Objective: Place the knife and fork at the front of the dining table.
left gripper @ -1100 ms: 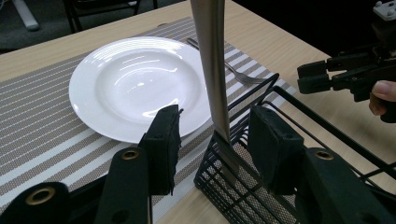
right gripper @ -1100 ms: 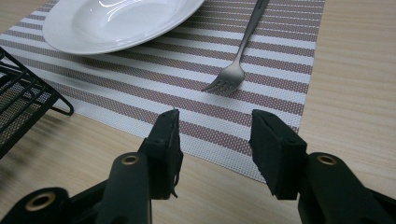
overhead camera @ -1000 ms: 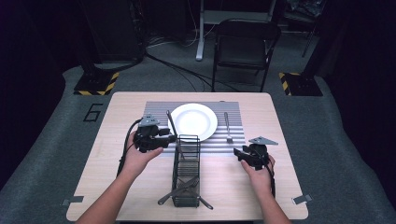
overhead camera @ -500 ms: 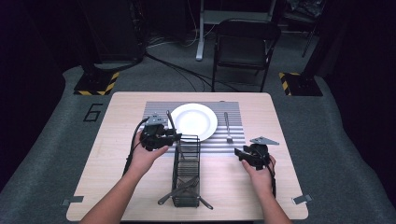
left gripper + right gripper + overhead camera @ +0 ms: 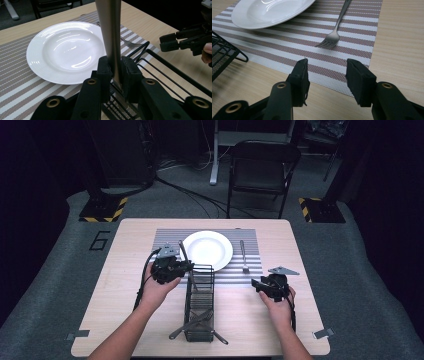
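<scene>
Whereas a second ago the left claw (image 5: 186, 266) stood wider beside the wire basket (image 5: 199, 320), its jaws have just been closing and now clamp a knife (image 5: 110, 37) upright at the basket's far end. Up close, the left gripper view shows pads (image 5: 103, 68) pressing the blade before the white plate (image 5: 50, 60). Unmoved, the right claw (image 5: 327, 82) hovers half open, empty, near the fork (image 5: 332, 37) on the counter (image 5: 320, 270).

White plate (image 5: 207, 249); grey-and-white striped placemat (image 5: 250, 245); black wire basket (image 5: 200, 292); silver fork (image 5: 244, 256); pale wood-grain bench (image 5: 125, 270).
</scene>
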`<state>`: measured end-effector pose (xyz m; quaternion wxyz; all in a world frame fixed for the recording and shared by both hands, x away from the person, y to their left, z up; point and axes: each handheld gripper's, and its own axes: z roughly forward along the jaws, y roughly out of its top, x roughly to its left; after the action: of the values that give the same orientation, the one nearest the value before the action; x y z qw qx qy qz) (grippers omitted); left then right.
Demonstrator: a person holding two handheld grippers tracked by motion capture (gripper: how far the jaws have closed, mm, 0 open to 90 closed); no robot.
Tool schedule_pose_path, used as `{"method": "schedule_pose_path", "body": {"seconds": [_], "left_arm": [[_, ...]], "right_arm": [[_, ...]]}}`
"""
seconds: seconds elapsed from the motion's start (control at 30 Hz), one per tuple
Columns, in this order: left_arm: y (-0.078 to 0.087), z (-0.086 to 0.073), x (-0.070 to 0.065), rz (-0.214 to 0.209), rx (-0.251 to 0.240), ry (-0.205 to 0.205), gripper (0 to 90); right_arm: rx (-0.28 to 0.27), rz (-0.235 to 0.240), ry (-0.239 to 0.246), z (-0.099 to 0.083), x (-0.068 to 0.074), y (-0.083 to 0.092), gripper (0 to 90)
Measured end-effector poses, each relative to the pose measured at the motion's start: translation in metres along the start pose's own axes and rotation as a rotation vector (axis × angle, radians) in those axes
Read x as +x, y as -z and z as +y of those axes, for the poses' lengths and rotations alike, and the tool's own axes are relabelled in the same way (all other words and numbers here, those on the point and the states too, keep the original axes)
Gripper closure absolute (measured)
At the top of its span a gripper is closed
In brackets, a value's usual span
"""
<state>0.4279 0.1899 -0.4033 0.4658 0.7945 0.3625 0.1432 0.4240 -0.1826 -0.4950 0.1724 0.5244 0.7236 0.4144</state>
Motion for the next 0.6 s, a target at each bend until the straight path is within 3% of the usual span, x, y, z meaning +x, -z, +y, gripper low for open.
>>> {"method": "schedule_pose_path", "body": {"seconds": [0.27, 0.5, 0.6], "left_arm": [[-0.001, -0.001, -0.011, -0.012, -0.027, 0.002, 80.8], [-0.007, 0.003, -0.018, -0.004, -0.034, -0.037, 81.5], [-0.008, 0.005, -0.018, -0.008, -0.039, -0.030, 81.6]], "right_arm": [[0.005, 0.007, -0.007, 0.000, 0.000, -0.001, 51.9], [0.005, 0.006, -0.013, -0.001, -0.001, 0.000, 51.7], [0.004, 0.008, -0.016, -0.001, -0.002, -0.001, 51.6]]}}
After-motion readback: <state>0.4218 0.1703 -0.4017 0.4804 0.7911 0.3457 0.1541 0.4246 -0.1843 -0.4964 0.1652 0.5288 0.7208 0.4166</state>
